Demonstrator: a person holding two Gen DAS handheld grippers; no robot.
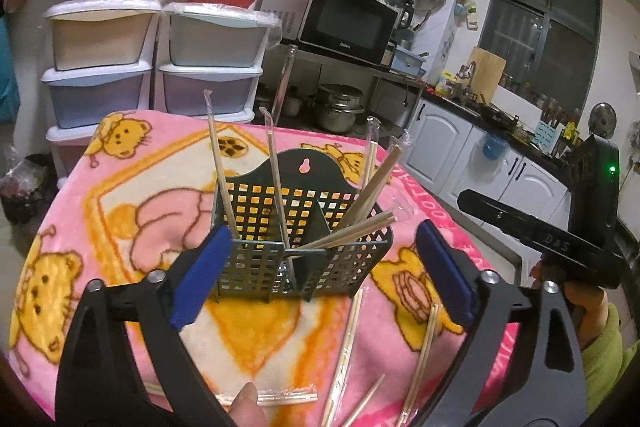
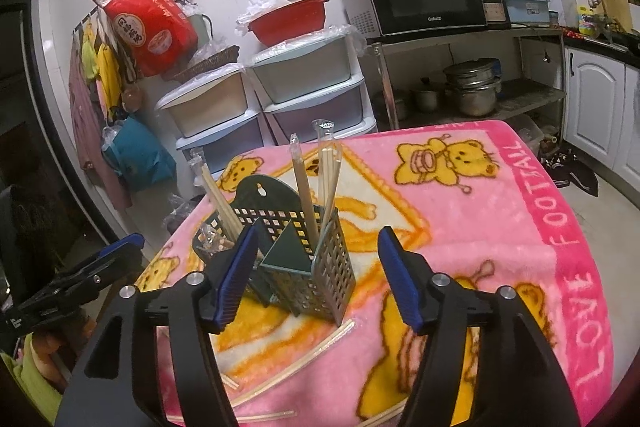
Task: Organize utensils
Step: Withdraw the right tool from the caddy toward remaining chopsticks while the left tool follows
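Left gripper [image 1: 320, 279] jaws wide apart, right gripper [image 2: 320, 279] jaws apart — both empty, flanking green holder [image 1: 304, 227].

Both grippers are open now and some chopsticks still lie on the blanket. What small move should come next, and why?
Probably lower the open left hand-held gripper onto a wrapped chopstick lying on the pink blanket in front of the green holder. Its jaws hold nothing, and several pairs already stand in the holder.
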